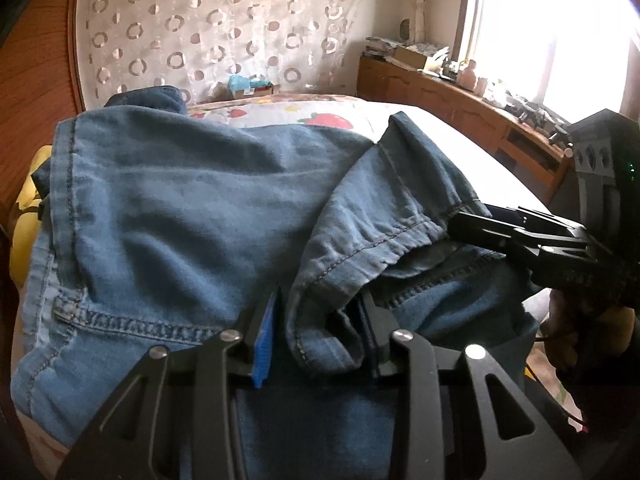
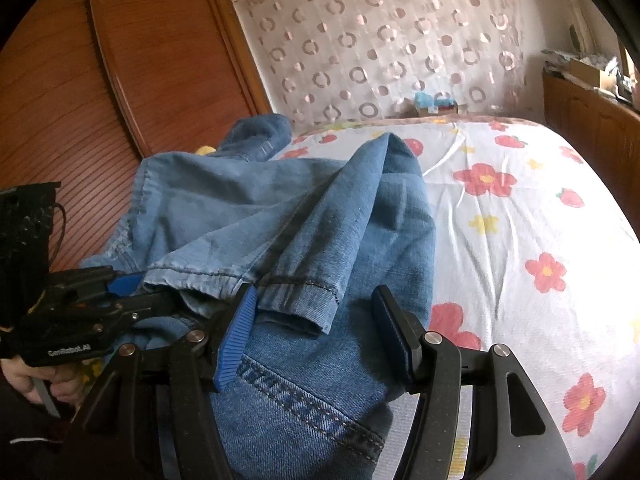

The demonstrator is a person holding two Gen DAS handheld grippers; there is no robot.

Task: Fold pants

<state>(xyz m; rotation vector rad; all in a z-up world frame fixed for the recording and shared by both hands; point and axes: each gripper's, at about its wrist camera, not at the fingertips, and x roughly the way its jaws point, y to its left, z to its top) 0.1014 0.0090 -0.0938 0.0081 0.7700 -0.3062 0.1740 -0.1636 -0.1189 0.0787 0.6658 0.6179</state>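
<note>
Blue denim pants [image 1: 192, 208] lie on the bed, the leg ends folded back over the upper part; they also show in the right wrist view [image 2: 280, 208]. My left gripper [image 1: 320, 316] is open, its jaws standing either side of a leg hem [image 1: 360, 252]. My right gripper [image 2: 316, 328] is open too, its blue pads apart around the other hem [image 2: 296, 292]. In the left wrist view the right gripper [image 1: 520, 240] comes in from the right at the hem. In the right wrist view the left gripper [image 2: 120, 292] comes in from the left.
The bed has a white sheet with red flowers [image 2: 520, 220]. A wooden wardrobe [image 2: 100, 80] stands to the left. A patterned curtain [image 1: 216, 28] hangs behind. A wooden cabinet with clutter [image 1: 460, 92] stands under the bright window on the right.
</note>
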